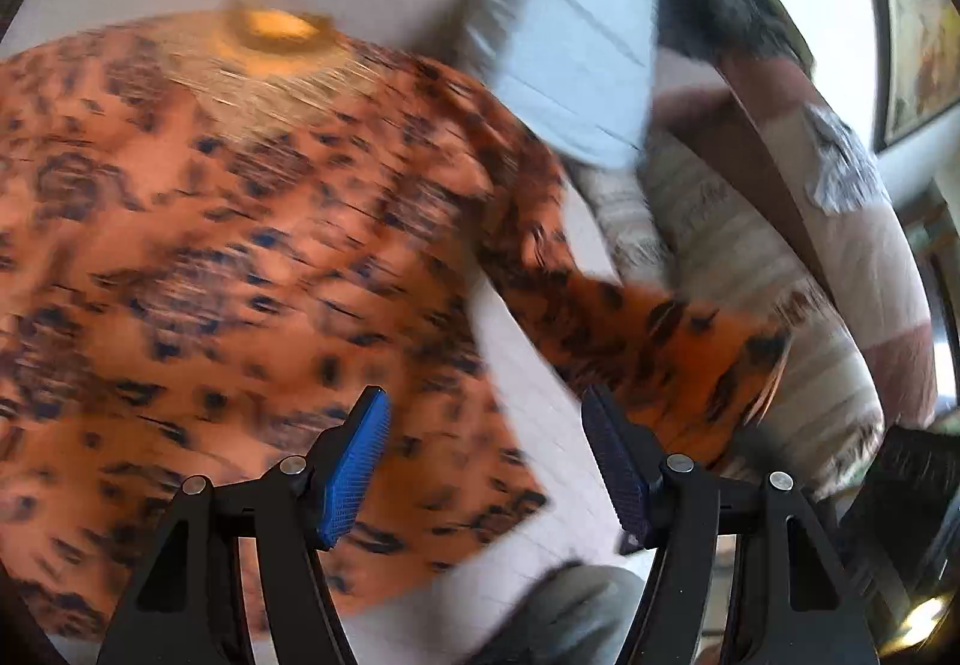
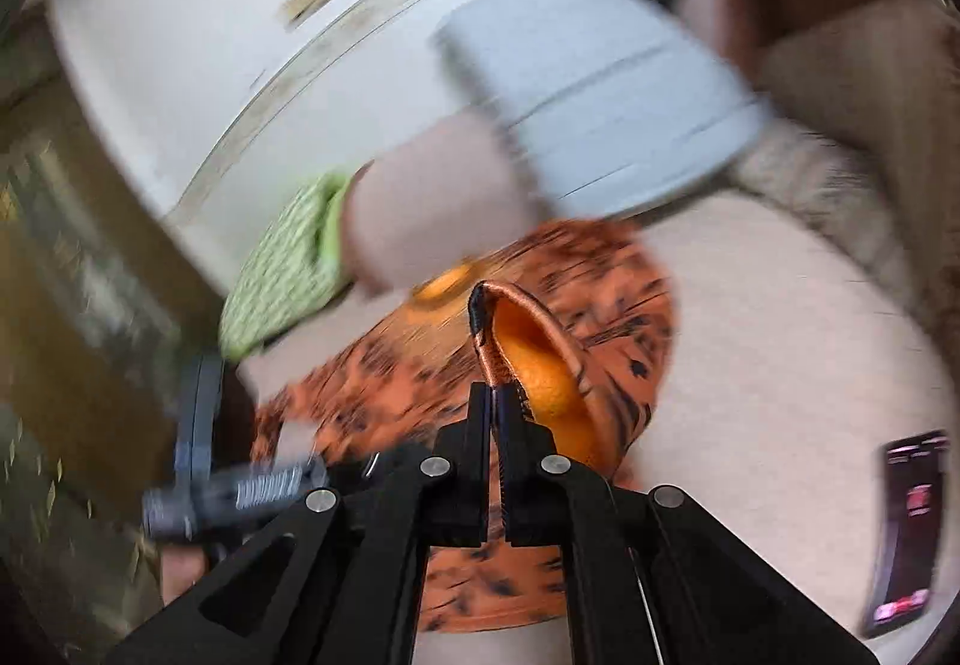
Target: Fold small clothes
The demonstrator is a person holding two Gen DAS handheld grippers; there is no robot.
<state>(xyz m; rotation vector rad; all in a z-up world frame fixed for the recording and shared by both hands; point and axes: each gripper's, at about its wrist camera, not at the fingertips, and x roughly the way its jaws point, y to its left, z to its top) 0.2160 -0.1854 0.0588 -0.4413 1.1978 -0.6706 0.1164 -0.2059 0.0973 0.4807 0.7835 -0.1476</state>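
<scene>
Right wrist: blurred pale bedsheet (image 2: 780,335).

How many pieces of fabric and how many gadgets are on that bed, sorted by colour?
Orange animal-print garment: 1
Green patterned cloth: 1
Pale blue-grey folded cloth: 1
Pinkish-beige cloth: 1
Phone with a lit screen: 1
Total: 5

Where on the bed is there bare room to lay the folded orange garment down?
Bare cream bed surface lies between the orange garment and the phone. It is crowded behind: green cloth, grey folded piece and pillows.
</scene>
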